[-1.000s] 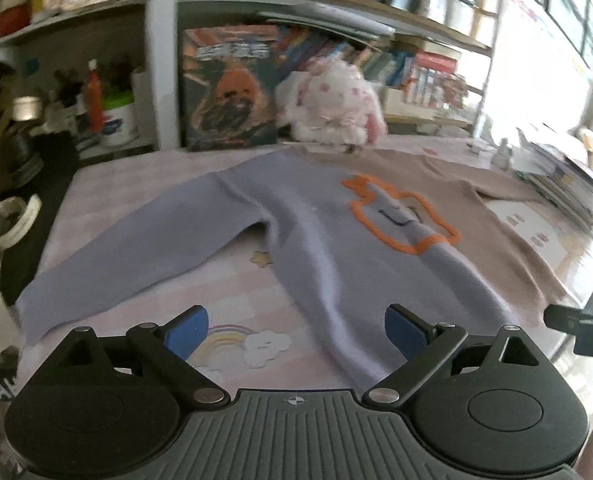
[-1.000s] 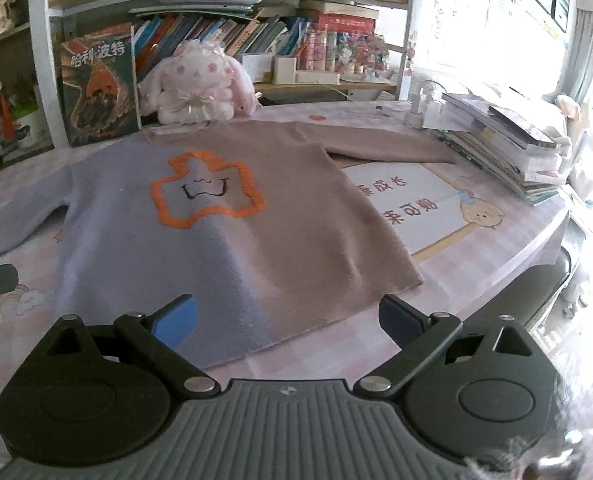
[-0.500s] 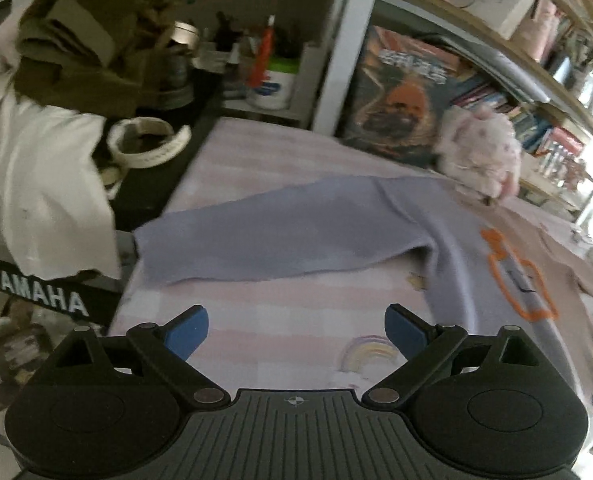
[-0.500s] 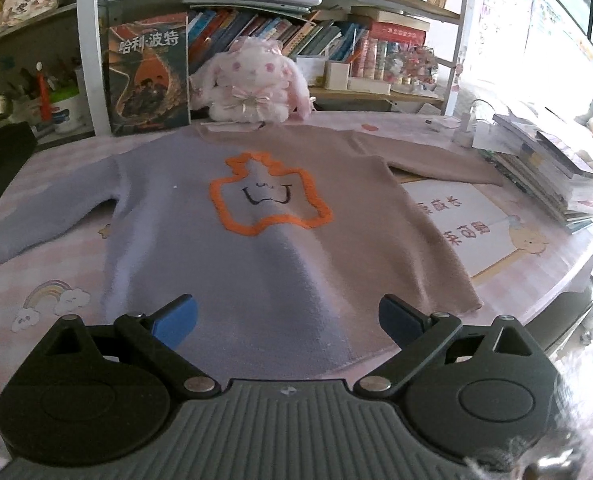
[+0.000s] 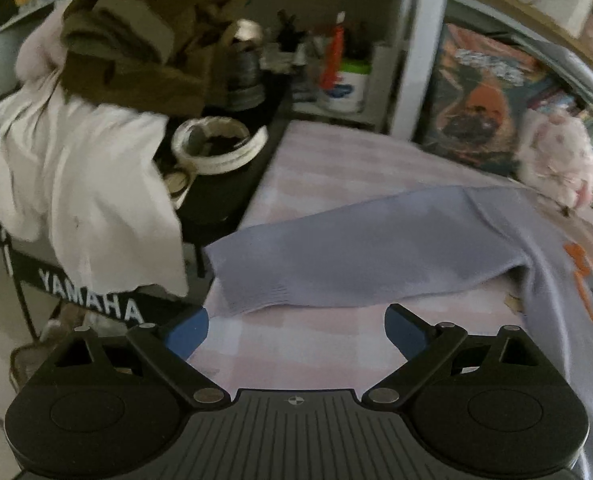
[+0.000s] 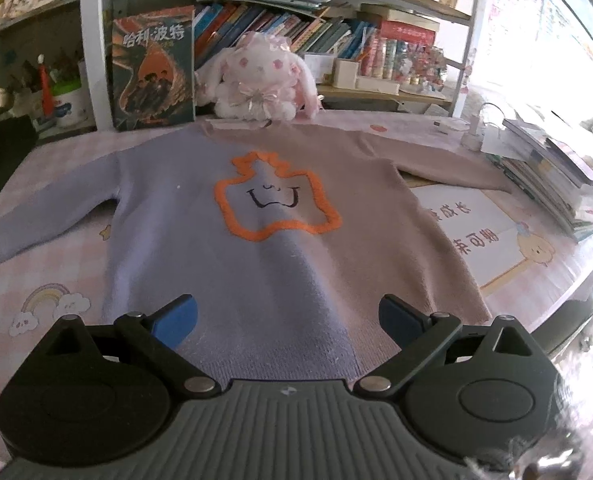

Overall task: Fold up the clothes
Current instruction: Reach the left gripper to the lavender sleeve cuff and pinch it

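Blue pads tip both claws, and each claw is spread wide with nothing between its fingers. The left claw hangs over the pink checked tabletop just short of the cuff of the sweater's lilac sleeve, which lies flat and runs from the near left up to the far right, its cuff reaching the tabletop's left edge. Left of that edge, a white cloth drapes over a black stand marked YAMAHA, with an olive garment piled above it and white headphones on a dark surface beside.

The right claw is released too, poised above the near hem of the sweater. The sweater lies face up and spread flat on the tabletop, lilac on its left half and beige on its right, with an orange outlined shape on the chest and both sleeves stretched outward. At its far collar sits a pink-and-white plush rabbit, with an upright book to the left. A stack of books lies at the right edge, near the beige sleeve.
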